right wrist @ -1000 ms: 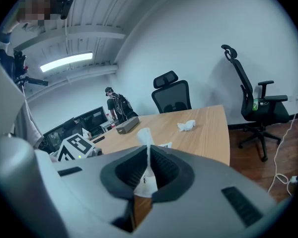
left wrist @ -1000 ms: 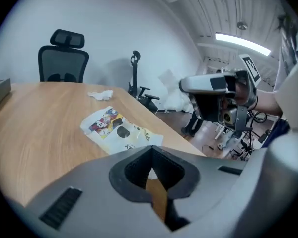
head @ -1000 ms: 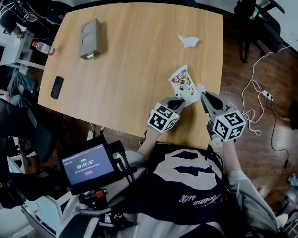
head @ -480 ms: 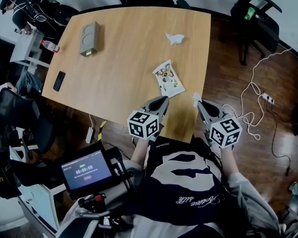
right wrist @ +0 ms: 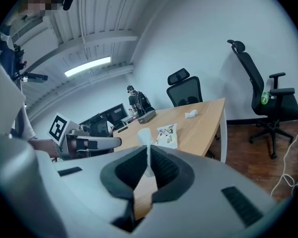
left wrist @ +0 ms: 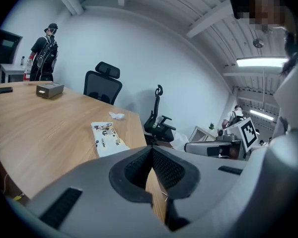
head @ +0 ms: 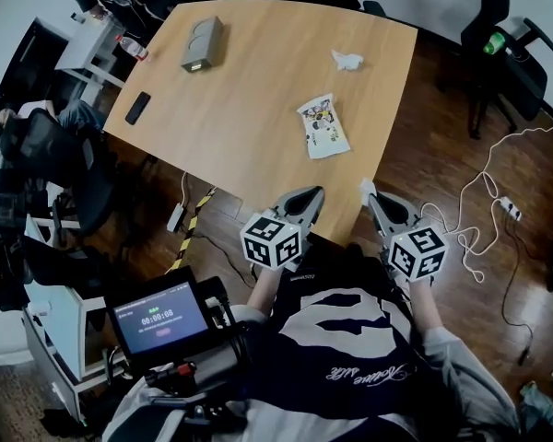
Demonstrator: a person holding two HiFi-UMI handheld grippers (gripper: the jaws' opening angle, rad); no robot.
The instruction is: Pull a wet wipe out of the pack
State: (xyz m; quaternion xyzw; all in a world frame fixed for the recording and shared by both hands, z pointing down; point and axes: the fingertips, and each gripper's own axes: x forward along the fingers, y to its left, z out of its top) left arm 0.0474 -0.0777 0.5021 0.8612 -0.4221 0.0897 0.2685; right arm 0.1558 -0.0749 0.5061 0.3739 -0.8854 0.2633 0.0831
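Worktop (head: 258, 90) of pale wood fills the upper middle of the head view, with dark plank floor (head: 442, 155) to its right. Black office chair (head: 511, 53) stands off the far right corner, a green bottle (head: 491, 44) on it.

Left gripper (head: 313, 196) hangs over the near edge of the worktop. Its jaws are pressed together with nothing between them, as the left gripper view confirms. Right gripper (head: 370, 197) is beside it, just past the worktop's near right corner, over the floor. Its jaws are clamped on a white wet wipe (right wrist: 145, 138), a narrow strip of which stands up above the pads.

Grey box (head: 201, 44) sits toward the far left of the worktop. Pack (head: 323, 127), flat with a printed face, lies right of centre on the wood, well apart from both grippers and touched by neither. Dark phone (head: 138, 107) lies near the left edge. Crumpled wipe (head: 347, 60) rests beyond the pack, near the far right corner.
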